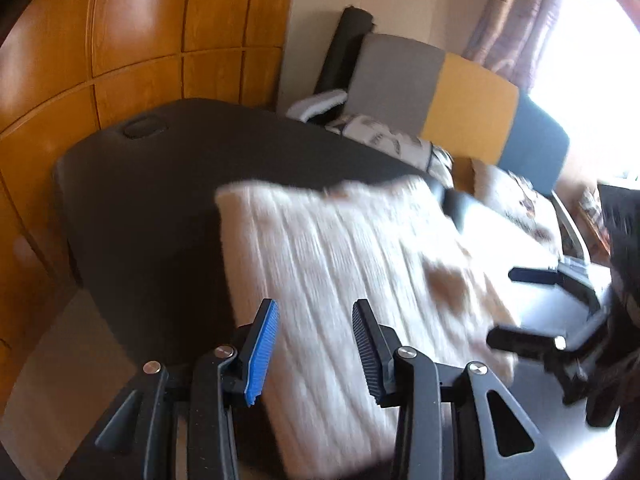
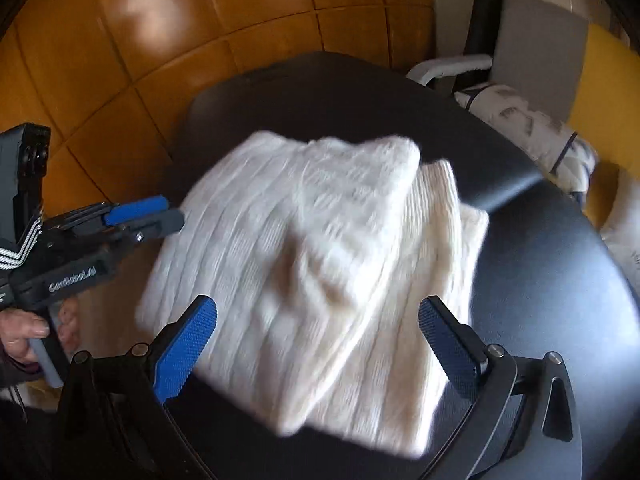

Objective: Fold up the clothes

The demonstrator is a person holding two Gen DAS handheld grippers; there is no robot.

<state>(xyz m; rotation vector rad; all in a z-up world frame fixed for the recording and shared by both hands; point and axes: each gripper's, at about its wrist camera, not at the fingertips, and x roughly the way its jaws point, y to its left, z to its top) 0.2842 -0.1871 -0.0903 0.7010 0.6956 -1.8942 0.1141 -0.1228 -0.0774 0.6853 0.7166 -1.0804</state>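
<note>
A white cable-knit sweater (image 1: 340, 264) lies folded in a thick stack on a black table (image 1: 152, 184), blurred in both views. In the right wrist view the sweater (image 2: 320, 264) has a folded flap on top. My left gripper (image 1: 316, 308) is open at the sweater's near-left edge, with nothing held between its fingers. My right gripper (image 2: 318, 308) stands wide open just above the sweater's near side, gripping nothing. Each gripper shows in the other's view: the right gripper (image 1: 504, 306) at the sweater's right edge, the left gripper (image 2: 176, 210) touching or nearly touching its left edge.
Wooden cabinet doors (image 1: 120, 40) stand behind the table. A sofa with grey, yellow and blue back cushions (image 1: 464, 100) and patterned pillows (image 1: 384, 136) sits to the right, under a bright curtained window (image 1: 580, 40). A person's hand (image 2: 24, 336) holds the left gripper's handle.
</note>
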